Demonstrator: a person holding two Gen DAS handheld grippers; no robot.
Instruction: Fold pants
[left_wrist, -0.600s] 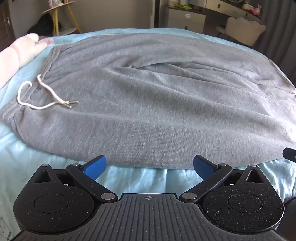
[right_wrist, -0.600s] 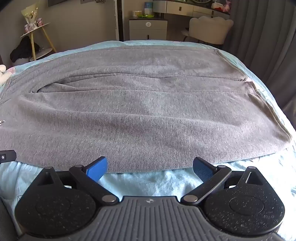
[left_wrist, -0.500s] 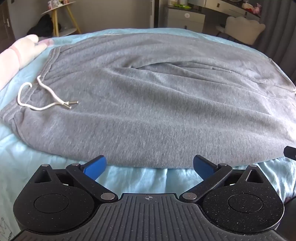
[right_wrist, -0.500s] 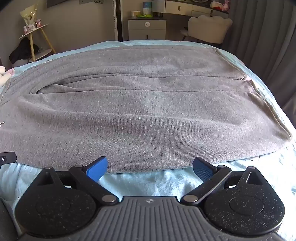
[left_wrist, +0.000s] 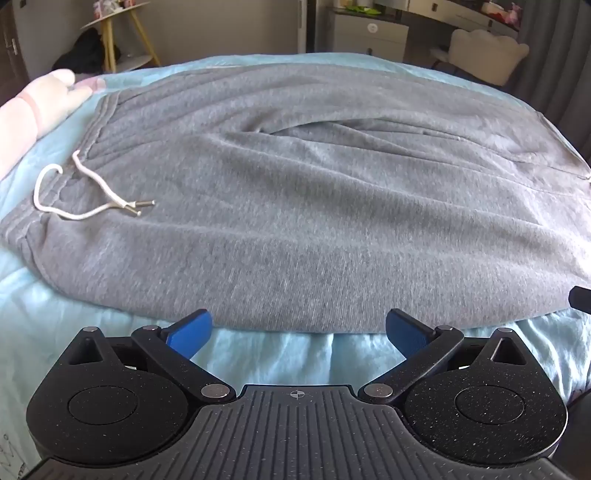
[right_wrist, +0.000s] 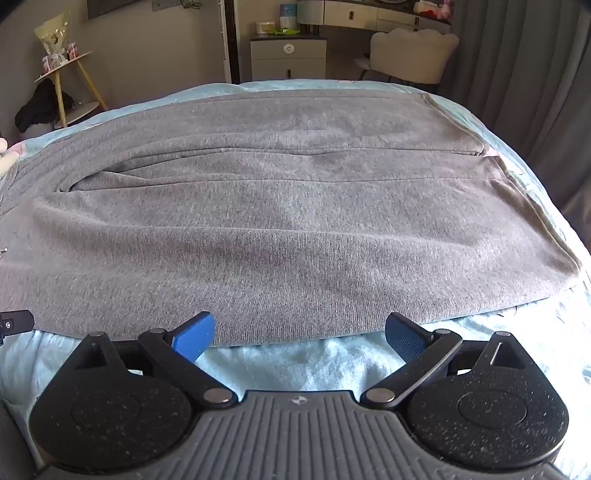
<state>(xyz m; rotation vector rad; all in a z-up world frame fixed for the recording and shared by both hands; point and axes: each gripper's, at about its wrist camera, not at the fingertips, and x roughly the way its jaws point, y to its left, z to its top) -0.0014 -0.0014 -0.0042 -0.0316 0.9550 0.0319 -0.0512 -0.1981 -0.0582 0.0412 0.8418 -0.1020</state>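
Grey sweatpants (left_wrist: 314, 206) lie flat across a light blue bed (left_wrist: 280, 354), waistband at the left with a white drawstring (left_wrist: 85, 195), leg cuffs at the right (right_wrist: 532, 206). The pants also fill the right wrist view (right_wrist: 295, 229). My left gripper (left_wrist: 297, 328) is open and empty, its blue fingertips just short of the near hem by the waist half. My right gripper (right_wrist: 299, 330) is open and empty, at the near hem of the leg half. Each gripper's edge shows in the other's view.
A pale pink plush toy (left_wrist: 33, 107) lies at the bed's left edge by the waistband. Beyond the bed stand a yellow-legged side table (right_wrist: 62, 85), a white nightstand (right_wrist: 288, 59), a cream chair (right_wrist: 410, 51) and grey curtains (right_wrist: 524, 74).
Both grippers have crept slightly forward toward the near hem of the pants. The pants have not moved and both grippers stay open.
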